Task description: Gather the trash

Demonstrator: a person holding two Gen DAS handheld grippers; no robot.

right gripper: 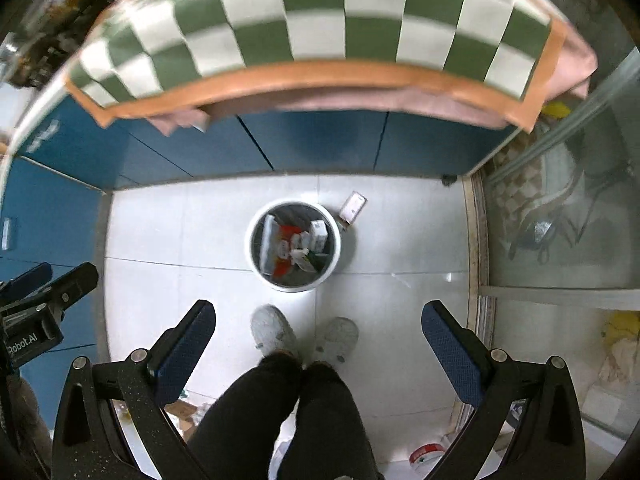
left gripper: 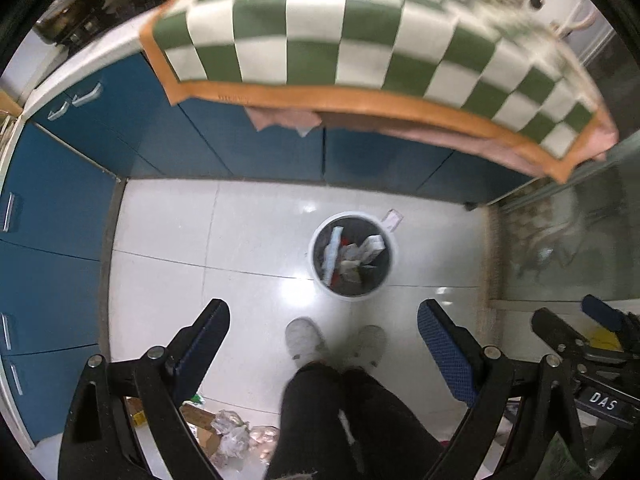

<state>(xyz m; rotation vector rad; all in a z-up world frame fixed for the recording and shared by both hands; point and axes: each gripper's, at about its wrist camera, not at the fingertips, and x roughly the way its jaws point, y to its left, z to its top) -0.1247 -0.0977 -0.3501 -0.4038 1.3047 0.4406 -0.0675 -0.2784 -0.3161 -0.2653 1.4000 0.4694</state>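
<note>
Standing on the floor (right gripper: 168, 232) ahead of the person's shoes (right gripper: 272, 330), the bin (right gripper: 294, 245) already holds cartons and wrappers, and one small box (right gripper: 353, 207) lies on the tiles just beside its far right rim, long axis running away and slightly right. Both tools hang high above, pointing down: the left hand-held gripper (left gripper: 322, 336) and the right hand-held gripper (right gripper: 318, 334) are spread wide and hold nothing. By my judgement the right one is nearer the box. A checked cloth (right gripper: 320, 20) overhangs the tabletop beyond.
</note>
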